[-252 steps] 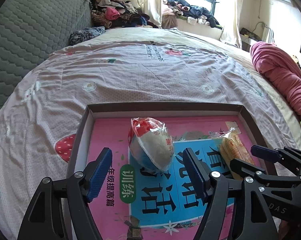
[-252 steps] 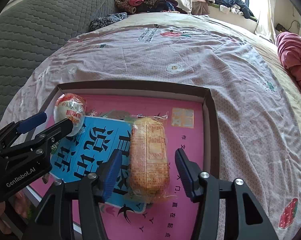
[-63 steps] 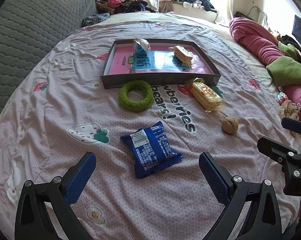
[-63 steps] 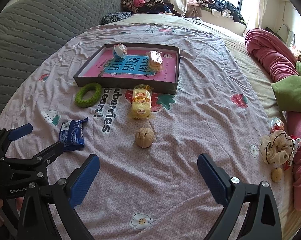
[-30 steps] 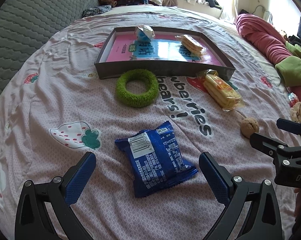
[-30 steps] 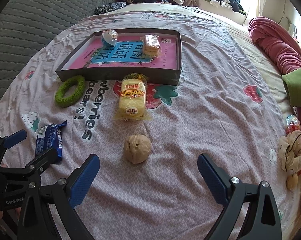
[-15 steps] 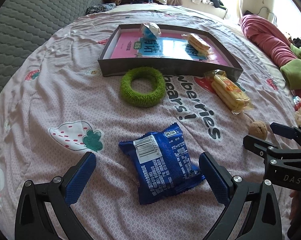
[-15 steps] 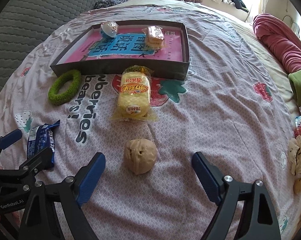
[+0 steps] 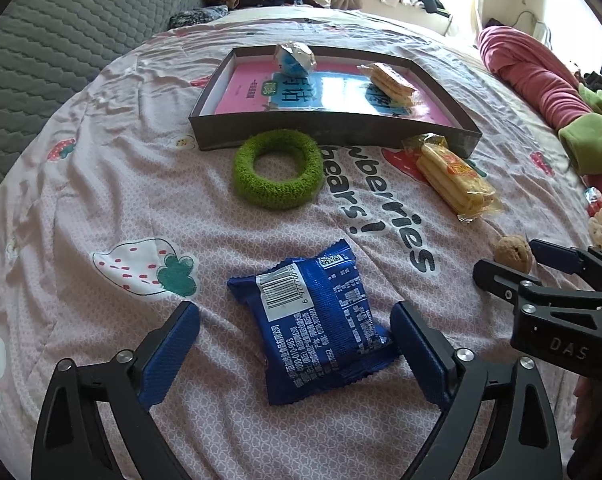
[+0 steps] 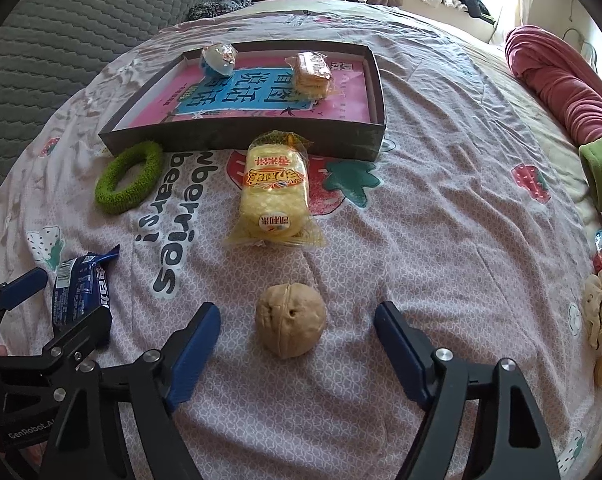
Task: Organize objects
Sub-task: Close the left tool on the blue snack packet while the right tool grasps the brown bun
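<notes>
Straddling: left gripper, jaws apart, either side of a blue packet flat on the bed.
Right gripper: jaws apart, flanking a walnut, not touching it.
Tray: farther up the bed, holding a book, a round wrapped sweet and a biscuit pack.
Green ring: just before the tray's near wall.
Yellow cracker pack: between tray and walnut.
</notes>
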The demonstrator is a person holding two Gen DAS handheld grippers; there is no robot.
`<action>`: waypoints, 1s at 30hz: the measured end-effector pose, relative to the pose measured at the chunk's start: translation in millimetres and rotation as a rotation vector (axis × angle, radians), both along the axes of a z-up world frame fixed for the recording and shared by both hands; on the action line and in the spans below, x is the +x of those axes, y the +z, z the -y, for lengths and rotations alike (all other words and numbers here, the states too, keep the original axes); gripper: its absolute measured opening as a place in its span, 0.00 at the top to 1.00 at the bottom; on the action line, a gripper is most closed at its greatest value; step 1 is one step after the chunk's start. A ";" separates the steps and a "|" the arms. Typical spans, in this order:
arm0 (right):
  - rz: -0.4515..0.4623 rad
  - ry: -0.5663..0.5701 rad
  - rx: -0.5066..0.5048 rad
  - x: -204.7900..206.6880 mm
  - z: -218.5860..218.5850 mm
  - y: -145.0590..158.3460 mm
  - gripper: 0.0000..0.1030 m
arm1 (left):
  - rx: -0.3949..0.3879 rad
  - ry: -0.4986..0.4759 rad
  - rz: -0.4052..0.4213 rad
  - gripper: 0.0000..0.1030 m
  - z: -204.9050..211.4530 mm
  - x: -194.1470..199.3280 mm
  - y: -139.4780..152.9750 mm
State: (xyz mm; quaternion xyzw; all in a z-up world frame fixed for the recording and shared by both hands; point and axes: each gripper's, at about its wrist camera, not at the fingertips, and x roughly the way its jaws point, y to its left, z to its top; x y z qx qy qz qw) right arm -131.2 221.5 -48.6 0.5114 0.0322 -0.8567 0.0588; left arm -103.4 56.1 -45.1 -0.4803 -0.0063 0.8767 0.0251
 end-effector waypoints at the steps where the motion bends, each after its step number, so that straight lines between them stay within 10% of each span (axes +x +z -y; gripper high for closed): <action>1: -0.004 -0.001 0.000 0.5 0.4 0.0 0.28 | 0.002 -0.004 -0.001 0.09 -0.3 0.2 0.2; 13: -0.019 0.004 -0.016 3.9 3.1 1.0 0.48 | 0.019 -0.029 -0.010 0.40 -3.5 4.4 4.7; 30: -0.041 0.043 -0.065 19.6 2.8 6.0 0.68 | 0.048 -0.031 -0.001 0.48 2.0 6.8 7.4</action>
